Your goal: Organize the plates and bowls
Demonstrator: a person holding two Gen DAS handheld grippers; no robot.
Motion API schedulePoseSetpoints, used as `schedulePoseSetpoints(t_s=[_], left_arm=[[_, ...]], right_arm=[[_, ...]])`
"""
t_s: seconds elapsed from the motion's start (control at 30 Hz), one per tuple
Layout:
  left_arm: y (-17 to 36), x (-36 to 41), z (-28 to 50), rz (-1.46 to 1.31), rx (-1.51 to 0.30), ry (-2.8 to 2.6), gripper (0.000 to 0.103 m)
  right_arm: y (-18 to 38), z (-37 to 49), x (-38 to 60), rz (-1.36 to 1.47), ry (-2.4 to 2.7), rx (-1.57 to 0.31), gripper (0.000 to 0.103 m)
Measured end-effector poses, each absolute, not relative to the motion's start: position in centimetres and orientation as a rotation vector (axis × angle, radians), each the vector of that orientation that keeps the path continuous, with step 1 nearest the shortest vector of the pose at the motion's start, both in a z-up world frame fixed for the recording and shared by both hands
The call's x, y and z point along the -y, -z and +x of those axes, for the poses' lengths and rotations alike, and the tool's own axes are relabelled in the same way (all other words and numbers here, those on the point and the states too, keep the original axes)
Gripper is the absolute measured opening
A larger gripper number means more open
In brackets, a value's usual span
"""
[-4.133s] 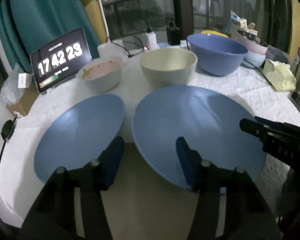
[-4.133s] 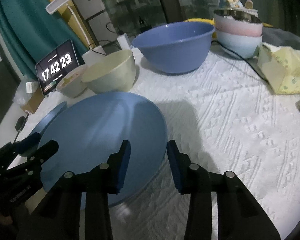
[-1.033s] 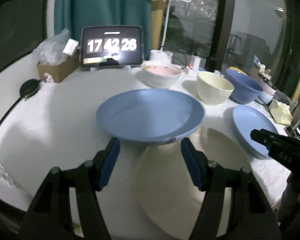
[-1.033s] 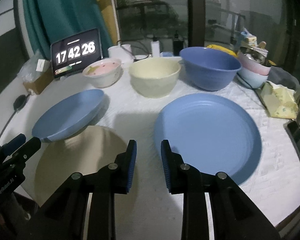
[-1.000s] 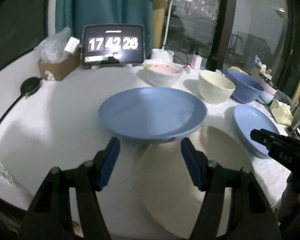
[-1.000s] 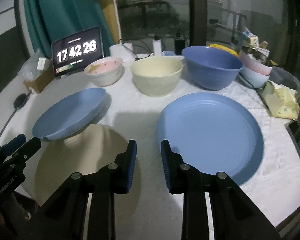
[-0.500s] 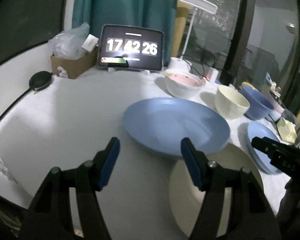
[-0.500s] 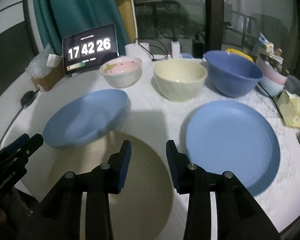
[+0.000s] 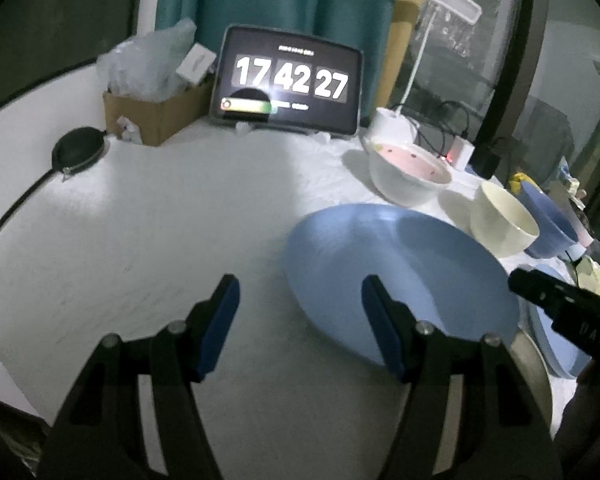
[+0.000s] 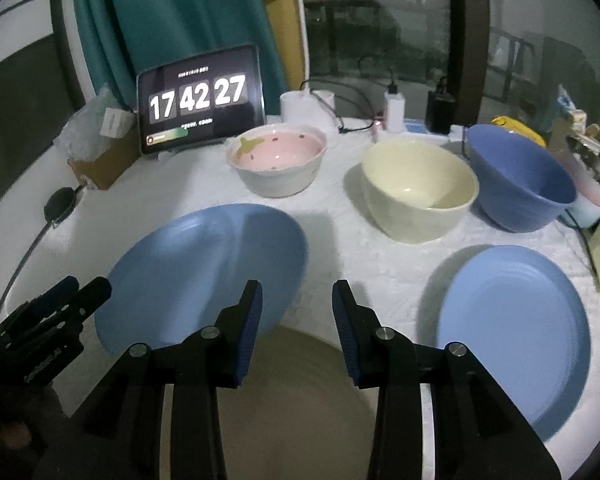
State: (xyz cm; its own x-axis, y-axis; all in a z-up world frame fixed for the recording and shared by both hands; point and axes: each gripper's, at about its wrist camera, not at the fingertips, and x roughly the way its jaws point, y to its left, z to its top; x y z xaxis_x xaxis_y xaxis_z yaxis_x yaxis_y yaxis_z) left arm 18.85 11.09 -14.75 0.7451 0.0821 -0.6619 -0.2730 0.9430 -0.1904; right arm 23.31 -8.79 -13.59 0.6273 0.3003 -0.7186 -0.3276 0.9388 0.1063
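Both my grippers have pulled back from the plates. My right gripper [image 10: 297, 308] now stands part open and empty, wider than a second ago; my left gripper [image 9: 300, 316] is open wider, also empty. The small blue plate [image 10: 204, 272] lies left of the tan plate [image 10: 292, 392], the large blue plate [image 10: 512, 328] right of it: unstacked. Beyond the tan plate, three bowls [image 10: 418, 188] line the white tablecloth [image 10: 340, 232], then the clock tablet [image 10: 198, 98], teal curtain and dark window.
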Motion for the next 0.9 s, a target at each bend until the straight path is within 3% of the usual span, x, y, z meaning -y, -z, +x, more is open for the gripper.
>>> schedulePoseSetpoints(t_s=[0.47,0.53,0.9], left_arm=[[16.9,-11.3,21.0,-0.33,-0.804,-0.15,0.064],[17.2,-10.9,21.2,-0.324,-0.818,-0.127,0.055],[16.4,-9.5,20.3,-0.256,-0.792,-0.129,0.044]], right_arm=[[15.4,25.0,7.5,-0.018,-0.405,-0.896,0.035],[15.4,24.8,7.4,-0.025,-0.407,-0.891,0.035],[14.7,23.4,8.1,-0.051,-0.395,-0.857,0.023]])
